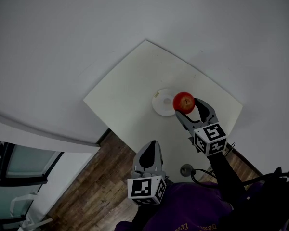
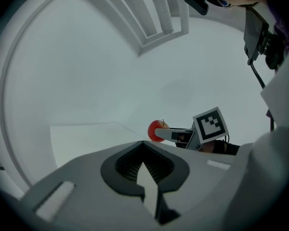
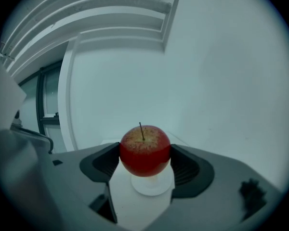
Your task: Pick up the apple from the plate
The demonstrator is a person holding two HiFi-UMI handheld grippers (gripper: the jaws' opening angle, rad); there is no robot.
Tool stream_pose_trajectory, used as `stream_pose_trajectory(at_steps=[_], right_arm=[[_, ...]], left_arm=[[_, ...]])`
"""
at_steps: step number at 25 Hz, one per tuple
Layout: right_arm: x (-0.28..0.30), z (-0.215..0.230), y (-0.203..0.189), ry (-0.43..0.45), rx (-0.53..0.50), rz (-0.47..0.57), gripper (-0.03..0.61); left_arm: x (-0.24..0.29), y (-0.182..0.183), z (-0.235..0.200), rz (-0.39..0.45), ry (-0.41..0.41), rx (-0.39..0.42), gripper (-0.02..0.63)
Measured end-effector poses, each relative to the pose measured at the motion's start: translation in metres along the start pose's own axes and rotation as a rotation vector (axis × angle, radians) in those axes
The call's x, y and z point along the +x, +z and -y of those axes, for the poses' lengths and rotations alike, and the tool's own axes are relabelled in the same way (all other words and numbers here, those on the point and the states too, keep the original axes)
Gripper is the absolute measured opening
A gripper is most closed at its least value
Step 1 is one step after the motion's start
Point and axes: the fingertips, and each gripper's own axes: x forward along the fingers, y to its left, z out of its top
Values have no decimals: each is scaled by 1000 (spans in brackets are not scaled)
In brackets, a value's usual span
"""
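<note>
Right gripper view: right gripper [image 3: 145, 159] is pinching round red apple [image 3: 144, 150] over white plate [image 3: 153, 186].
Smooth, curved skin is risking a slip if the squeeze eases.

The right gripper [image 1: 185, 106], a grey plastic two-finger tool, reaches out over the pale square desk [image 1: 125, 97]. Its arm, in a dark sleeve [image 1: 225, 170], stretches forward from the person's purple-clad torso [image 1: 192, 211]. Its dark ribbed fingers [image 3: 189, 165] press on either side of a round red apple [image 3: 144, 150], which sits upright between them with its stem pointing up. The left gripper [image 1: 152, 144], of the same grey make, hangs at the desk's near edge, close to the body and pointing forward. Its fingers [image 2: 126, 165] meet at the tips with nothing between them.
</note>
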Motion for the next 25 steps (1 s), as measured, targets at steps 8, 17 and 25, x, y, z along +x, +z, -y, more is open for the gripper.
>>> stream_pose_trajectory(at_steps=[8, 17, 25], right_arm=[[-19, 0, 9, 0, -1, 62, 339], [-31, -2, 20, -5, -11, 106, 339], [-32, -1, 23, 0, -19, 120, 339]], left_arm=[[-1, -4, 11, 5, -10, 30, 7], [-7, -2, 18, 12, -21, 48, 8], [-7, -2, 19, 21, -16, 50, 8]])
